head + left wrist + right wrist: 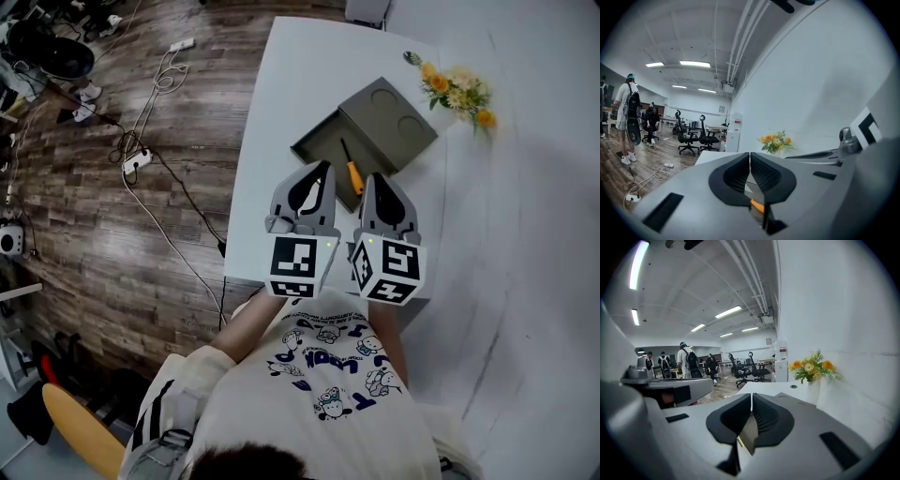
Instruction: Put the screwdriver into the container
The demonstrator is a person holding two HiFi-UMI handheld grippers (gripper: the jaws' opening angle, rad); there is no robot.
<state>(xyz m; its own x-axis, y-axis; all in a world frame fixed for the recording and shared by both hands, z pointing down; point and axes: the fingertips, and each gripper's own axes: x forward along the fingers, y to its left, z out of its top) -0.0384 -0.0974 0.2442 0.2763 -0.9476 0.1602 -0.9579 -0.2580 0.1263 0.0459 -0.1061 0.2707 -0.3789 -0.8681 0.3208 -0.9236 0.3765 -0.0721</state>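
Head view | screwdriver [351,172] lies in container [401,124] | left gripper [325,169], right gripper [373,179] jaws together, empty

In the head view the near side of the container [389,127] is covered by the left gripper [324,167] and the right gripper [374,178], and the hands holding them are hidden beneath the marker cubes [298,262]. The person's head [248,464] is cut off by the bottom edge, as is a yellow rounded thing [80,433] at lower left, too partial to name. In the left gripper view the gripper's own body blocks most of the table [712,157]; of the screwdriver [757,205] only an orange sliver shows, low centre. The people [628,117] at far left are too small for detail
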